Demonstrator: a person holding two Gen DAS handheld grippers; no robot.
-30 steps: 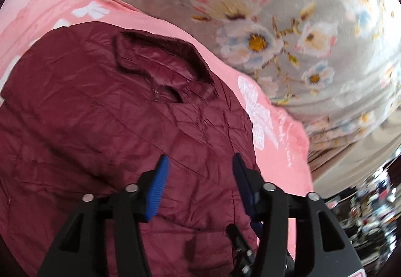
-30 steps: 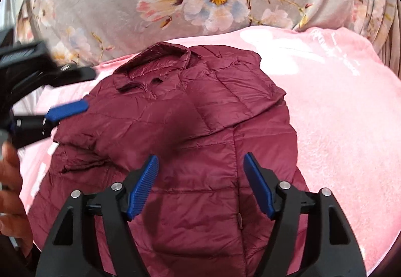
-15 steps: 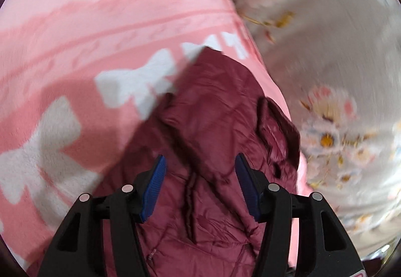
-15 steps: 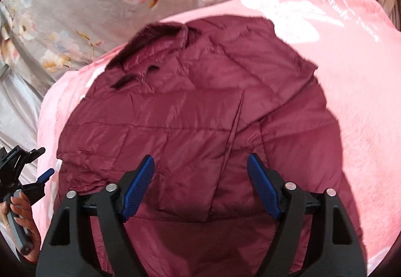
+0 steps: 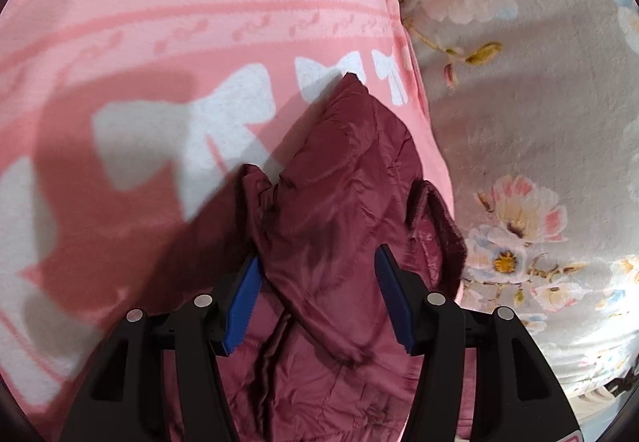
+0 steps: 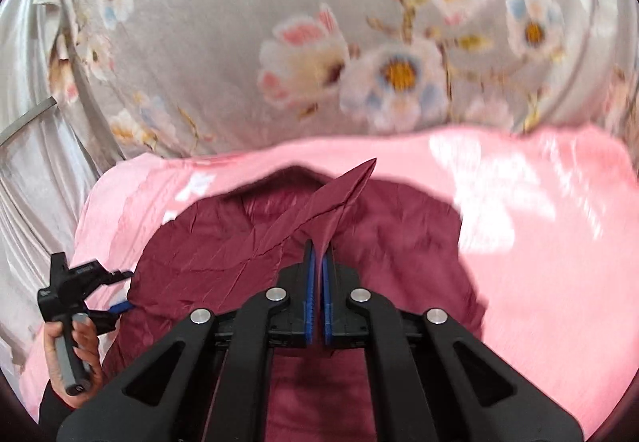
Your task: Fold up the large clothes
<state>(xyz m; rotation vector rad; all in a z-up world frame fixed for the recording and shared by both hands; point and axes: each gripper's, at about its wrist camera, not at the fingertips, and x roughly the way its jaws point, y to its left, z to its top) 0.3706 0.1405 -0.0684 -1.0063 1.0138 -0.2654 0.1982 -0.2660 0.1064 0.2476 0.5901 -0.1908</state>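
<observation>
Jacket (image 6: 223, 266), maroon and quilted, lay on the pink blanket (image 6: 539, 242) that covered the bed, its collar end toward the blanket's far edge, where the grey floral bedding (image 6: 359, 42) began.

Nearest in the right wrist view, the right gripper (image 6: 318, 274) was clamped on a pinch of jacket fabric; a pointed flap of it stood up from between the blue pads (image 6: 308, 282), lifted clear of the rest of the garment. Judged to be hem or front panel, but which could not be told.

Toward the blanket's left edge, a hand (image 6: 76, 346) held the left gripper (image 5: 315, 302) at the jacket's side. In its own view the jaws stood apart, with a folded ridge of sleeve or shoulder between them; the pads did not appear to press on it. Beyond lay the collar (image 5: 435, 226), then the white bow print of the blanket.

Progress, as judged: early to middle. One sleeve looked already laid across the body. The lengthwise fold was only begun on the right. Left side not yet gripped. Final smoothing outstanding.
</observation>
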